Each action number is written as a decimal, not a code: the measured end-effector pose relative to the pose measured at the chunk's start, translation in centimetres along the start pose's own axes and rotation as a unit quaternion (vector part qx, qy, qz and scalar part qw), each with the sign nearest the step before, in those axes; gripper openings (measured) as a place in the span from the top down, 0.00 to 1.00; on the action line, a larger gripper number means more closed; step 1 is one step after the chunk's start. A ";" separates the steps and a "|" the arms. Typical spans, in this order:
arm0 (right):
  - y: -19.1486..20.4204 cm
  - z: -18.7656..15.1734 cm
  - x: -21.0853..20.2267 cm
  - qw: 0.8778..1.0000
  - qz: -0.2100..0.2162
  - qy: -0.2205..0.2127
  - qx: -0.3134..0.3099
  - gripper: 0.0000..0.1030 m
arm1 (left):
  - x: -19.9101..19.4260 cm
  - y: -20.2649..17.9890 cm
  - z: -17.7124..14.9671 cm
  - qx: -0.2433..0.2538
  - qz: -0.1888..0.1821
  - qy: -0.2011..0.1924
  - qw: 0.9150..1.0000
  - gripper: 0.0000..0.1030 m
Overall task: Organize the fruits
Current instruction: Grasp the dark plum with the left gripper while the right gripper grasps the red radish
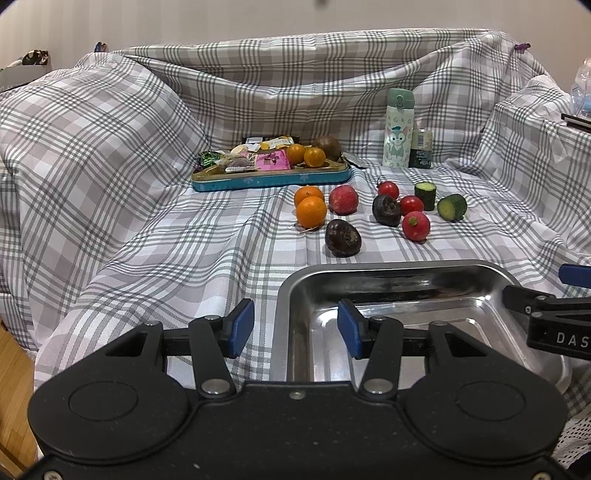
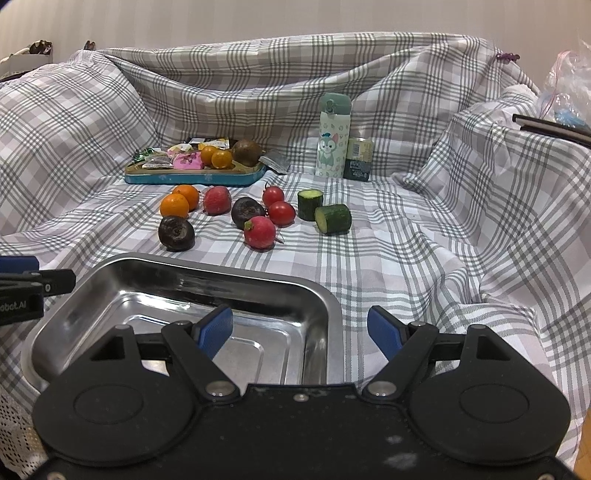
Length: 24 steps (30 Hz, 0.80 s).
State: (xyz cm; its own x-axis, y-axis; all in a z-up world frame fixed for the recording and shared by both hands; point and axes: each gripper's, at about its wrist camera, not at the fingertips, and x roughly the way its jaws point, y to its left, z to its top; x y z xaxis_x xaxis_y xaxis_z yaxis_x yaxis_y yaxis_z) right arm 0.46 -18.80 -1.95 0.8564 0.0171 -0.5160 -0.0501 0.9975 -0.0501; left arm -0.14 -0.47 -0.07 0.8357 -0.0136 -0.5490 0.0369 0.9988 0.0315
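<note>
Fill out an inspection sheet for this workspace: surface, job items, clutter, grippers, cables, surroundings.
Surface: checked cloth, wrinkled, draped up over the back and sides.
Job's things: steel tray in front, nothing in it; loose on the cloth are two oranges, two tomatoes, two radishes, two dark round fruits and two cucumber pieces.
Clutter: blue tin holding snack packets, two small oranges and a brown fruit; cartoon bottle upright with a small can beside it.
Grippers: left gripper open, straddling the tray's left rim; right gripper open, straddling its right rim; neither holds anything.
Cables: nothing seen.
Surroundings: pale wall behind; plastic bag at far right.
</note>
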 end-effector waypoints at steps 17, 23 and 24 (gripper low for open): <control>0.4 -0.2 0.7 0.999 0.015 0.041 -0.024 0.22 | -0.4 -0.2 0.5 0.002 -0.006 0.006 1.000 0.46; 0.6 0.2 0.3 0.999 0.028 0.029 -0.028 0.22 | 0.2 -0.9 1.6 0.023 0.000 0.038 0.999 0.46; 0.5 0.4 0.3 0.999 0.030 0.030 -0.028 0.22 | 0.2 -1.0 2.0 0.027 0.002 0.041 0.999 0.46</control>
State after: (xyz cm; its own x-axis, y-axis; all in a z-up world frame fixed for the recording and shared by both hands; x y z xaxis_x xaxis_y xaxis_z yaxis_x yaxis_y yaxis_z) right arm 0.87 -18.25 -1.79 0.8187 0.0719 -0.5698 -0.1314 0.9893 -0.0640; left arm 1.12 -1.58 1.47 0.7890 -0.0030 -0.6144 0.0645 0.9949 0.0781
